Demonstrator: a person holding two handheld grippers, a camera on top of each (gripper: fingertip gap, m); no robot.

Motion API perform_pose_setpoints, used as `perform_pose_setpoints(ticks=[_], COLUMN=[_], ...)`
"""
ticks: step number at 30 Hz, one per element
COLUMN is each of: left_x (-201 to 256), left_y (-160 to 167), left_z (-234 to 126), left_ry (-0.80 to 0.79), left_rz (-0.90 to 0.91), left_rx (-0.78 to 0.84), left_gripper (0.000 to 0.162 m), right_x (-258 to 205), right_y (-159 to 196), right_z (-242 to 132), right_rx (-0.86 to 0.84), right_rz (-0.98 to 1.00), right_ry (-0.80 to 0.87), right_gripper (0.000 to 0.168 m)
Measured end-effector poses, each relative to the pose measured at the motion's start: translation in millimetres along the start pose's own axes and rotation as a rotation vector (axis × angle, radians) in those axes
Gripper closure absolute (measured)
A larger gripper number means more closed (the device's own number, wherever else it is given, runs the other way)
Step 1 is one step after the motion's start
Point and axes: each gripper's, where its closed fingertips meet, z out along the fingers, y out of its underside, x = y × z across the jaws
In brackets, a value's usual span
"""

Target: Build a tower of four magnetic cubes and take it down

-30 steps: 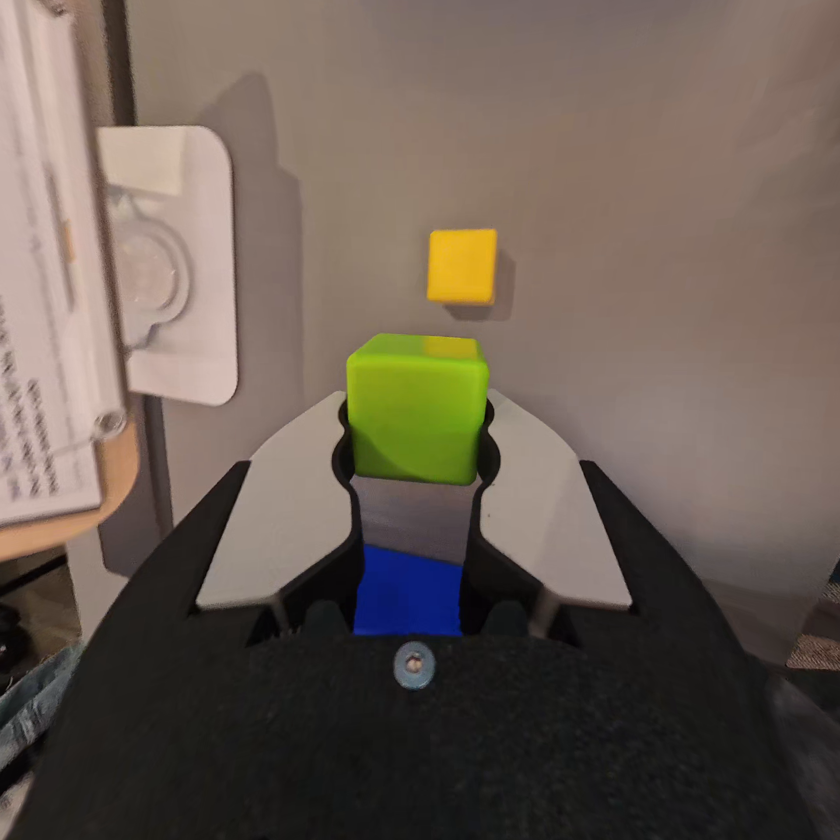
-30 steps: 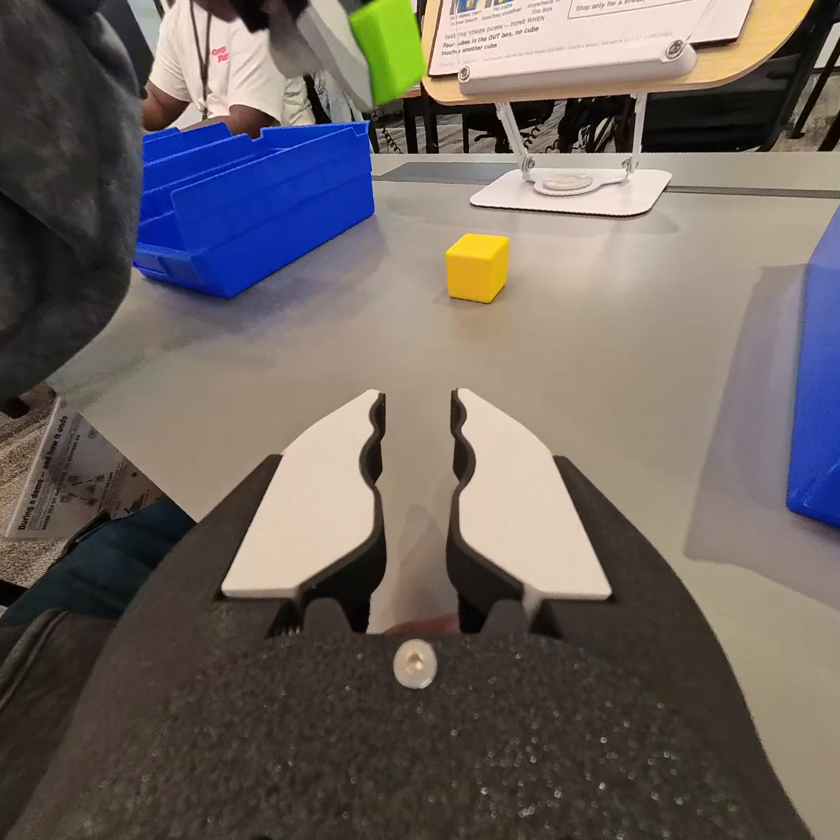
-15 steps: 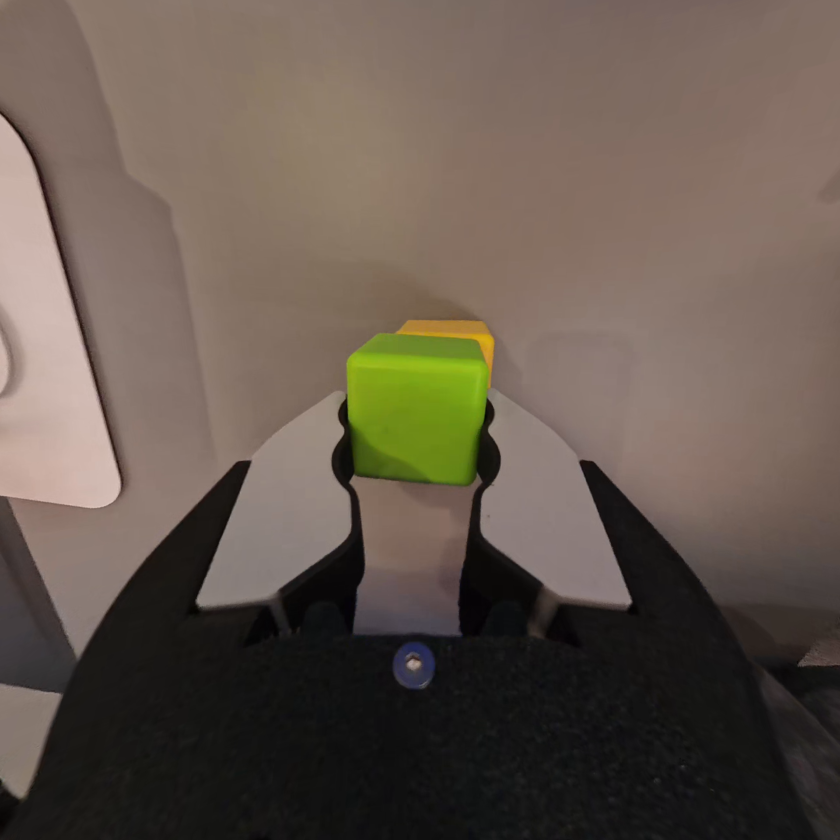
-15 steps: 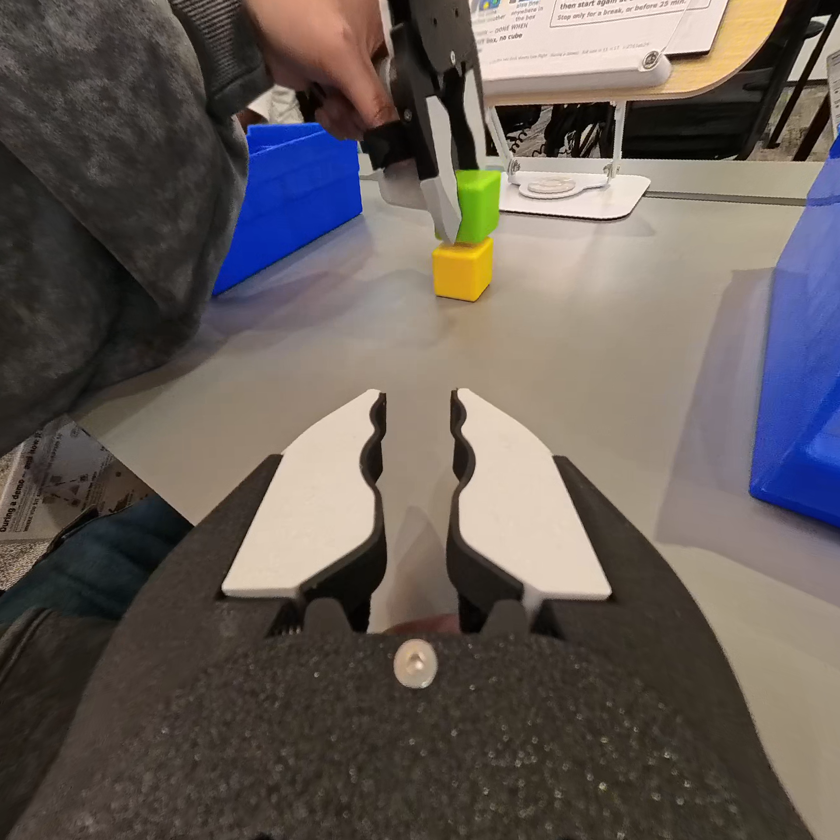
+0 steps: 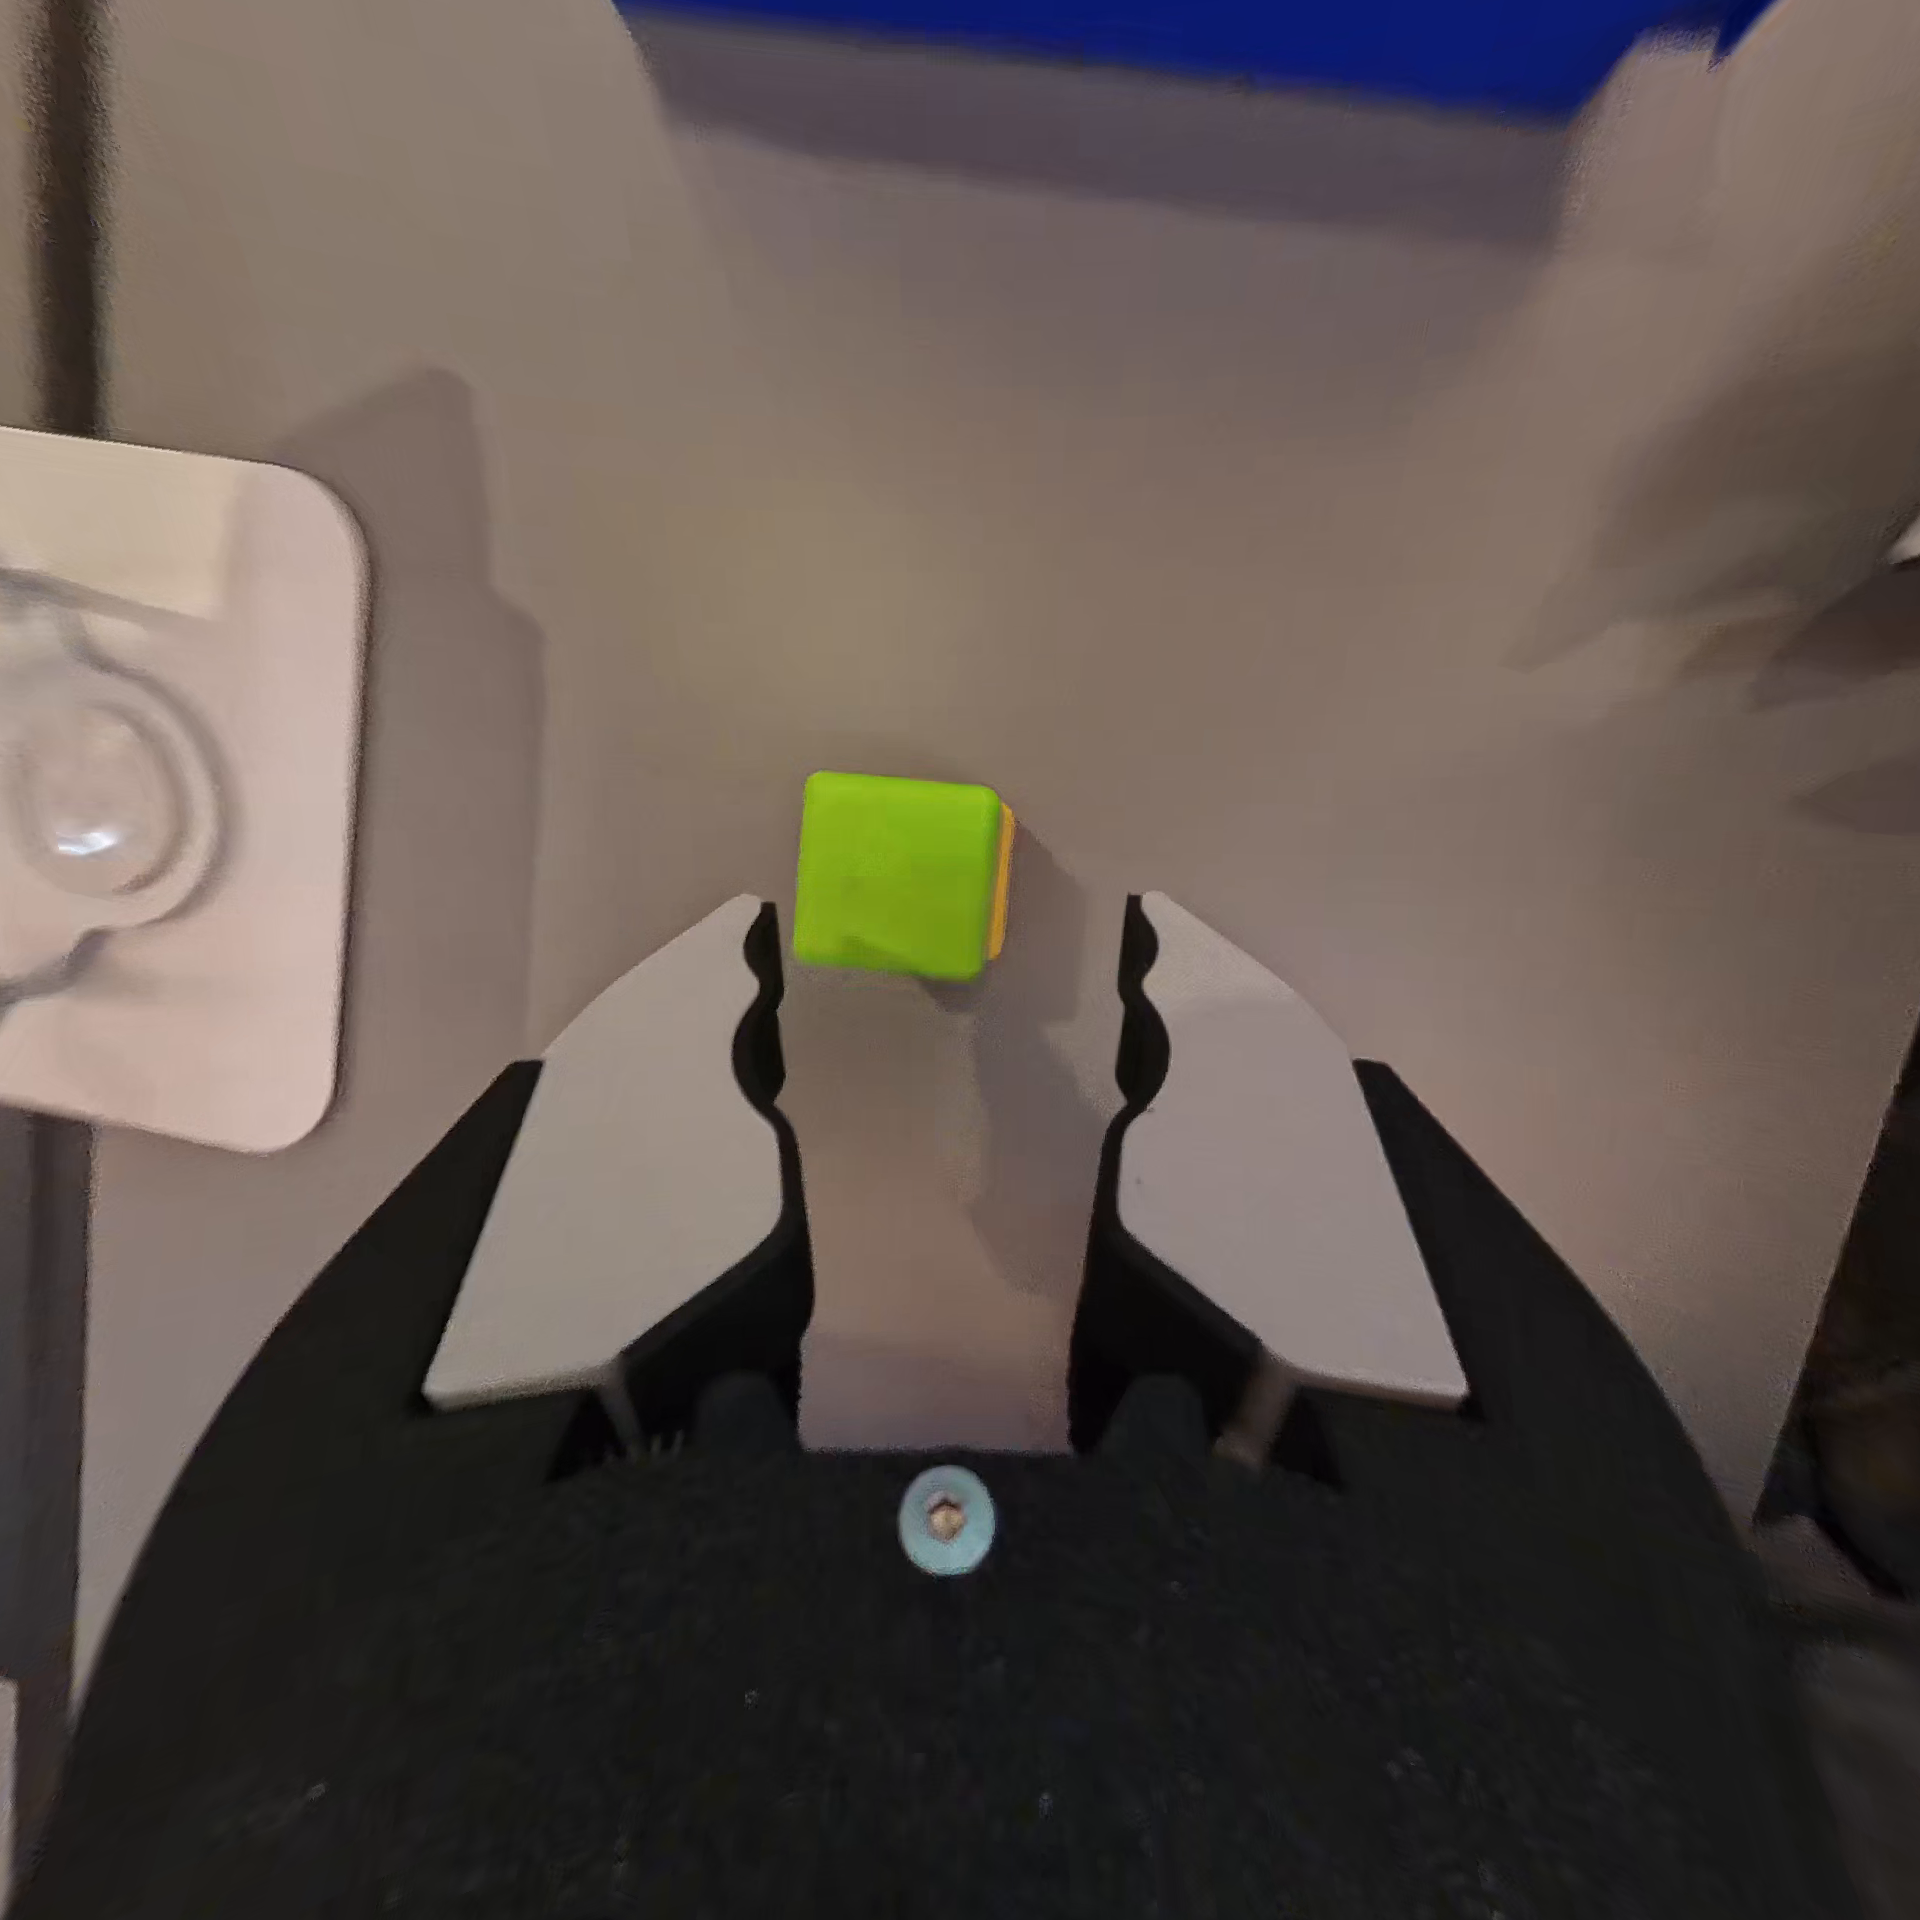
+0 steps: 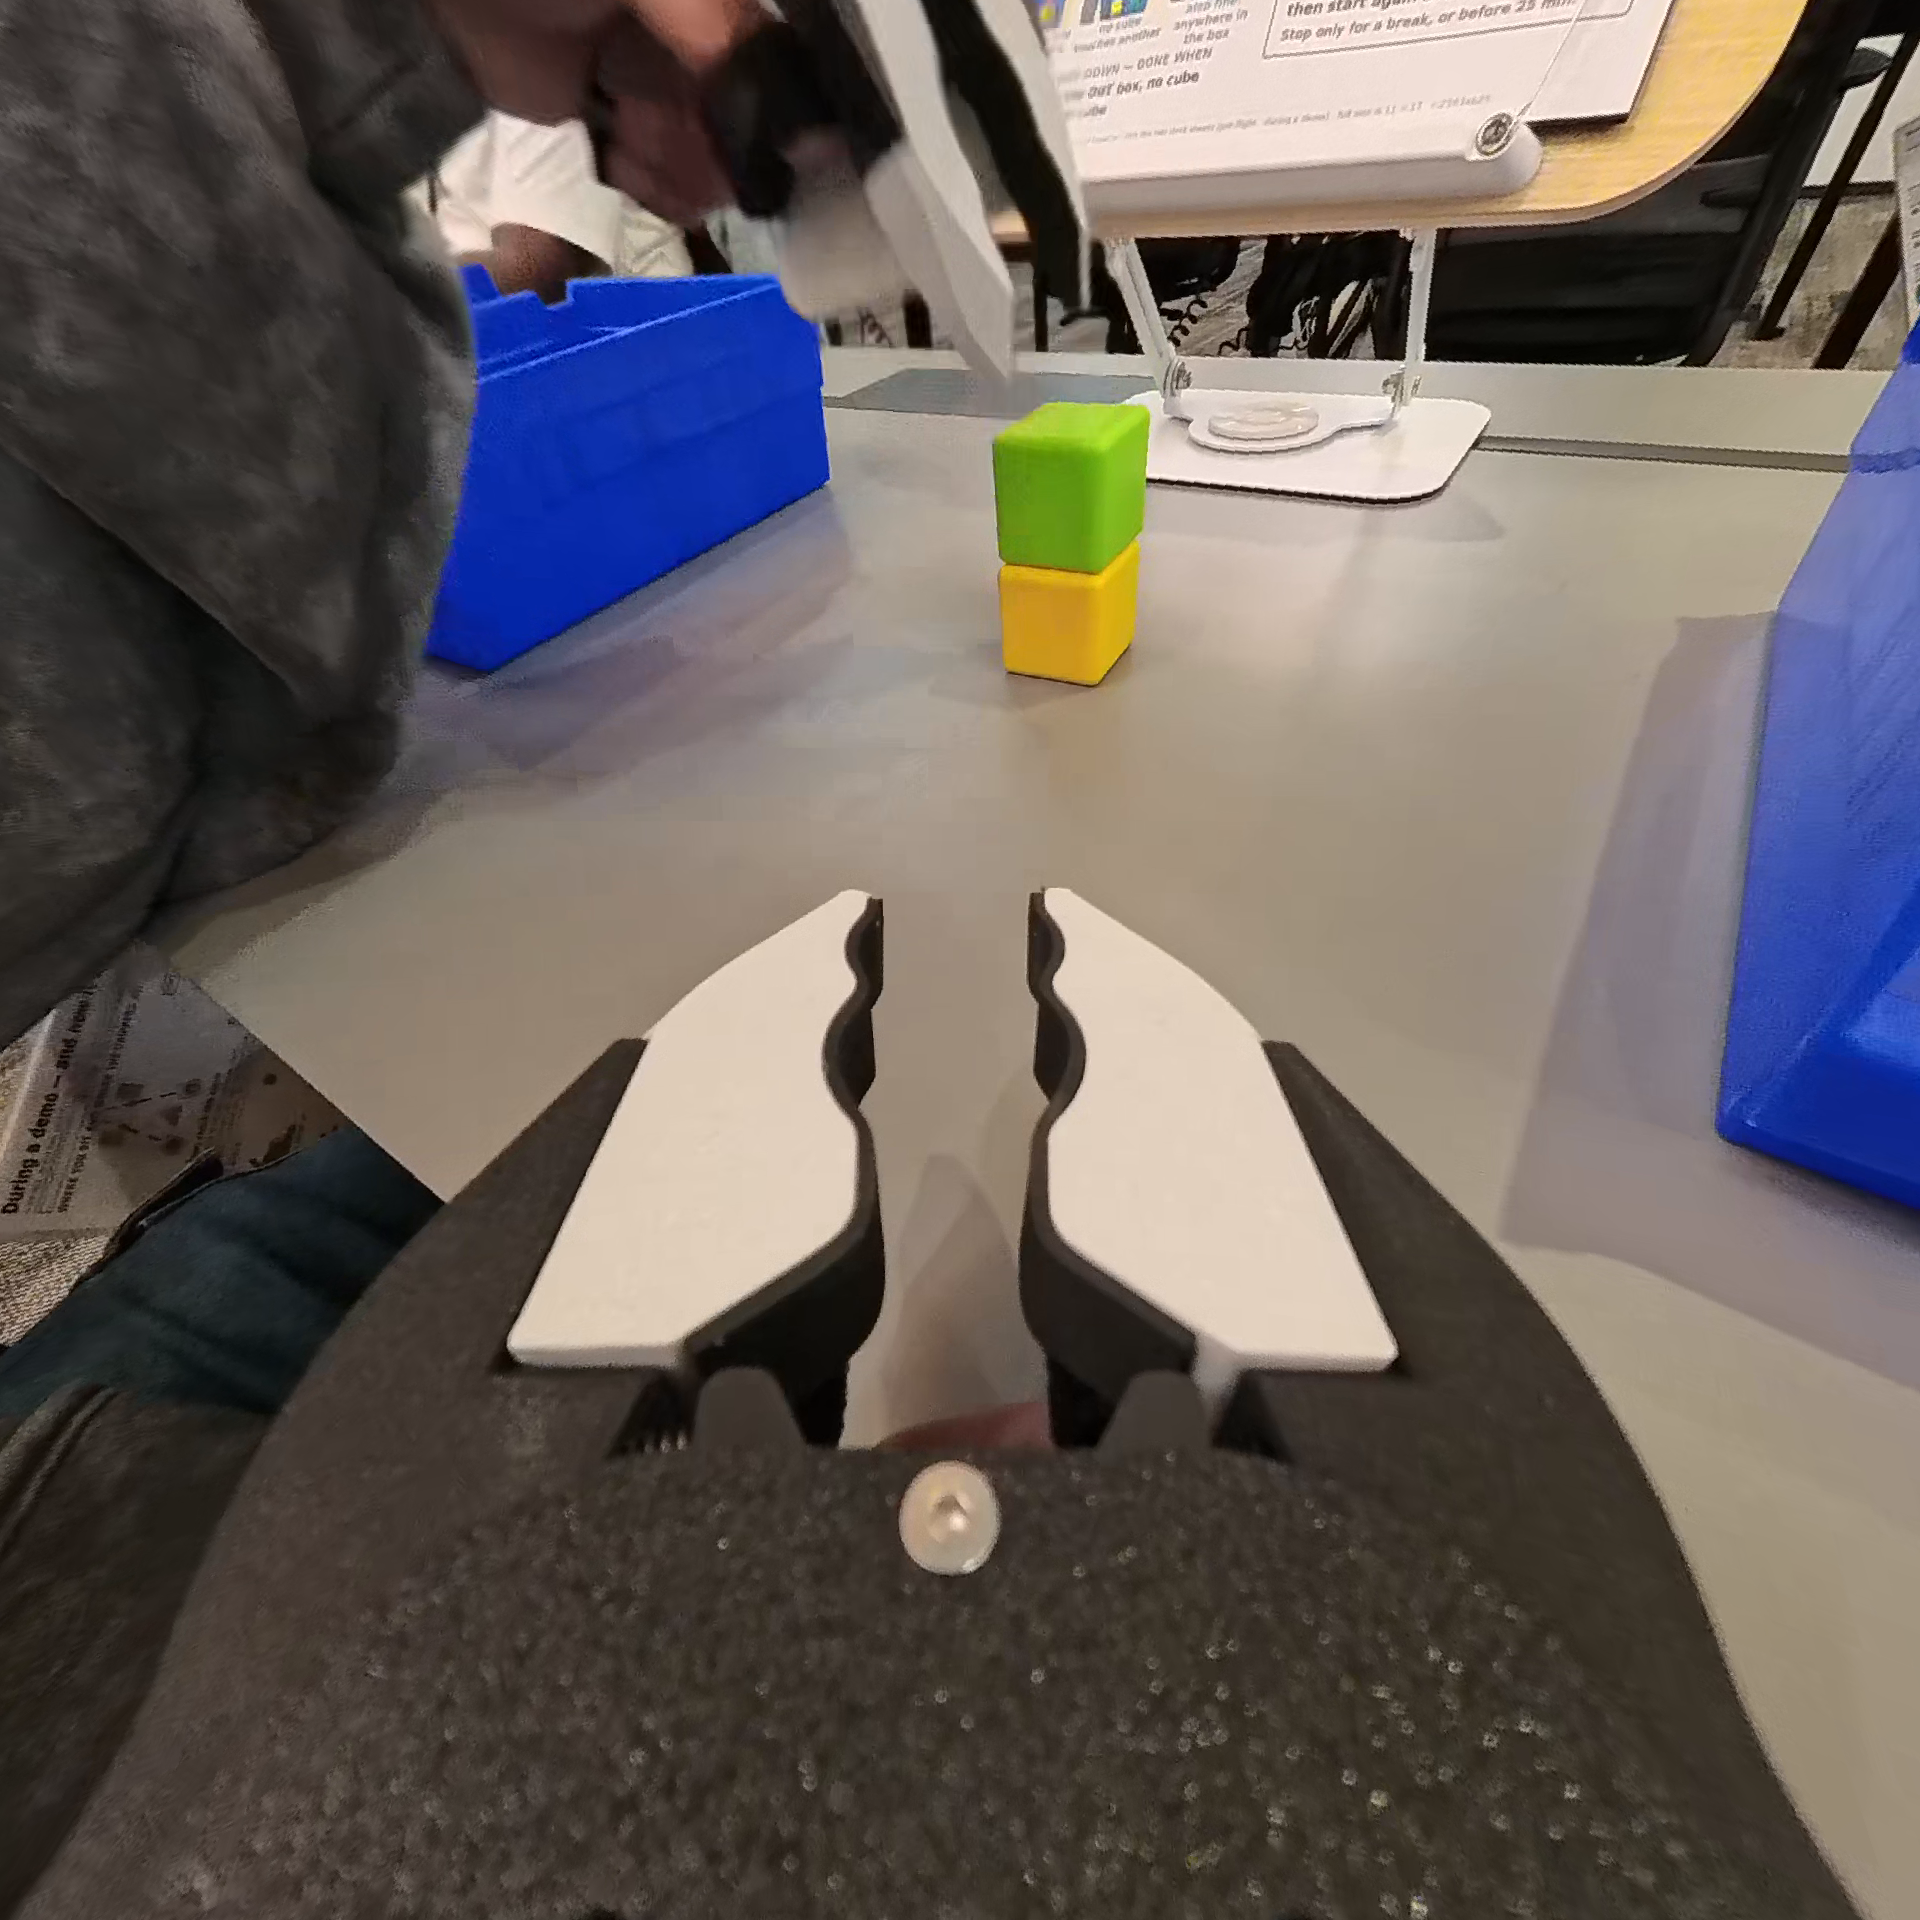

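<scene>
A green cube sits stacked on a yellow cube on the grey table. In the left wrist view I look straight down on the green cube, and only a sliver of the yellow cube shows at its right edge. My left gripper is open and empty, raised above the stack with a clear gap to it. It also shows blurred at the top of the right wrist view. My right gripper is open with a narrow gap, empty, low near the table's front edge.
A blue bin stands left of the stack and another blue bin at the right. A white stand base with a sign board is behind the stack. A grey sleeve fills the left side.
My left gripper set the green cube on the yellow cube, opened, and lifted away above the stack. My right gripper has stayed where it was.
</scene>
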Motion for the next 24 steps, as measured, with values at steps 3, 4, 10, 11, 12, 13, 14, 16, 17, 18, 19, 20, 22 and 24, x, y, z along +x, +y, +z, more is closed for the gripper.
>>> perform_pose_setpoints(ticks=[3, 4, 10, 11, 12, 13, 14, 16, 17, 18, 19, 20, 22, 24], left_x=[7, 14, 98, 113, 130, 146, 155, 161, 163, 165, 168, 172, 181, 184], left_y=[3, 8, 53, 61, 68, 76, 85, 108, 119, 129, 138, 144, 149, 148], left_z=[-49, -62, -99, -99, -96, -94, -92, -84, -80, -77, -72, -68, -63, -65], left_ry=[-0.160, -0.202, -0.202, -0.160, -0.094, -0.036, -0.014, -0.063, -0.105, -0.146, -0.175, -0.189, -0.180, -0.191], left_rz=[-0.084, -0.107, -0.265, -0.339, -0.413, -0.480, -0.548, -0.678, -0.733, -0.775, -0.809, -0.841, -0.872, -0.847], left_rx=[0.188, 0.251, 0.632, 0.703, 0.775, 0.837, 0.887, 0.947, 0.968, 0.988, 0.998, 1.005, 1.022, 1.012], left_gripper=[0.102, 0.104, 0.103, 0.101, 0.099, 0.100, 0.101, 0.102, 0.103, 0.103, 0.103, 0.103, 0.101, 0.099], right_x=[1, 1, -3, -5, -7, -8, -10, -12, -12, -12, -12, -11, -10, -10], right_y=[0, 0, 0, 0, 0, 0, 0, 1, 1, 1, 1, 1, 1, 1], right_z=[1, 1, 5, 6, 8, 9, 10, 11, 12, 12, 12, 13, 12, 12], right_rx=[0.000, -0.002, -0.010, -0.014, -0.015, -0.016, -0.018, -0.024, -0.027, -0.030, -0.031, -0.031, -0.030, -0.030], right_rz=[0.005, 0.011, 0.009, 0.003, -0.005, -0.012, -0.019, -0.031, -0.035, -0.036, -0.035, -0.033, -0.027, -0.024], right_ry=[-0.002, -0.007, -0.023, -0.027, -0.031, -0.034, -0.037, -0.037, -0.035, -0.035, -0.033, -0.030, -0.029, -0.029], right_gripper=[0.142, 0.142, 0.141, 0.141, 0.141, 0.141, 0.141, 0.141, 0.141, 0.141, 0.141, 0.141, 0.141, 0.141])
